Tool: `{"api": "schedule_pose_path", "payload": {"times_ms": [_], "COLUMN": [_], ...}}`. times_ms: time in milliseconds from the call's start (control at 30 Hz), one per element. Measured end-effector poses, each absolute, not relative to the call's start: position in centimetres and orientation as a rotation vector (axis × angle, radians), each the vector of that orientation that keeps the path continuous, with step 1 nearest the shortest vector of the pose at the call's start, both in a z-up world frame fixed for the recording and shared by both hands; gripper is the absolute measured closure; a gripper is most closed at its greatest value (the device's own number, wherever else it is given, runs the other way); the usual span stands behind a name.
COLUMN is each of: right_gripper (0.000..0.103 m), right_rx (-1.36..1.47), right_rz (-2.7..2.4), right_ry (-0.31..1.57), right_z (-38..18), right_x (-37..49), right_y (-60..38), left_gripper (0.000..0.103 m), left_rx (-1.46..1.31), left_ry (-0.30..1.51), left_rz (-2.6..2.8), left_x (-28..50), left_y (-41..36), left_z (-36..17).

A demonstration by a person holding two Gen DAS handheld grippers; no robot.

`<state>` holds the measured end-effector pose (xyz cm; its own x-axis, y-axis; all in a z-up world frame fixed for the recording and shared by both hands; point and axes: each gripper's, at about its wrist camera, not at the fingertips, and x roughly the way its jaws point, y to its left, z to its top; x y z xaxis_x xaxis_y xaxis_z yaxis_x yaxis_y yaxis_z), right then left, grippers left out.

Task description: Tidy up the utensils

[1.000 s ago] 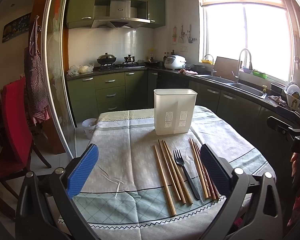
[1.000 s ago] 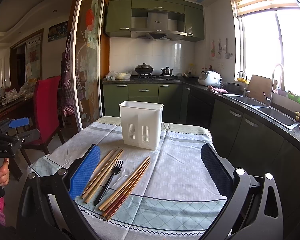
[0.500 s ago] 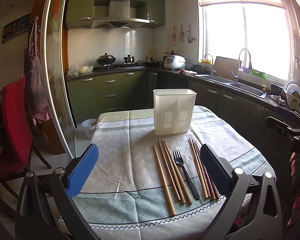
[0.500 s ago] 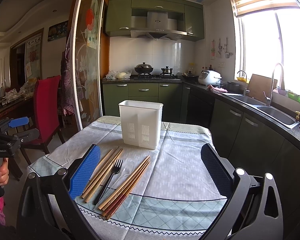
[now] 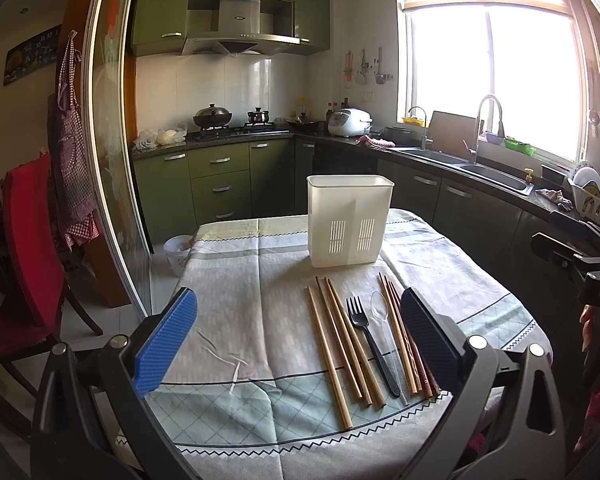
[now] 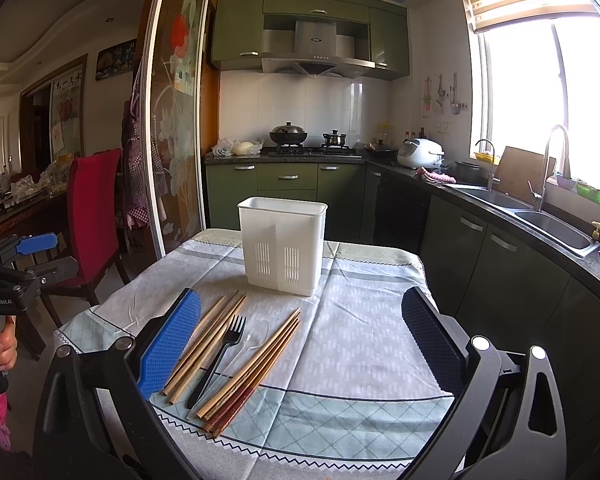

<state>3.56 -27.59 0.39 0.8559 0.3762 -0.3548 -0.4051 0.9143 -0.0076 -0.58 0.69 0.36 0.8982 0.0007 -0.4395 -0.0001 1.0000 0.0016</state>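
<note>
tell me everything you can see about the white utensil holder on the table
The white utensil holder is a tall rectangular bin of what looks like translucent plastic, open at the top, with two panels of vertical drain slots low on its near face and a crease suggesting two compartments. It stands upright on the tablecloth, behind the row of utensils and apart from them. Nothing sticks up above its rim, and neither gripper touches it.

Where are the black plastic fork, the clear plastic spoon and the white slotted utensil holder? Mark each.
black plastic fork [image 5: 374, 350], left wrist view, mid-handle.
clear plastic spoon [image 5: 379, 309], left wrist view, bowl.
white slotted utensil holder [image 6: 283, 246], right wrist view, front wall.
</note>
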Motion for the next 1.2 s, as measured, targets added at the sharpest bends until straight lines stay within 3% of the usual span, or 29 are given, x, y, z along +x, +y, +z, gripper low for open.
{"api": "schedule_pose_path", "payload": {"times_ms": [1200], "right_gripper": [0.004], "right_rx": [-0.078], "right_rz": [0.406], "right_ry": [0.383], "right_z": [-0.32], "right_x": [4.49], "right_y": [-27.94], "left_gripper": [0.006], "left_rx": [0.013], "left_ry": [0.48], "left_rz": [-0.009], "left_x": [-0.02], "left_y": [0.21], "left_z": [-0.19]}}
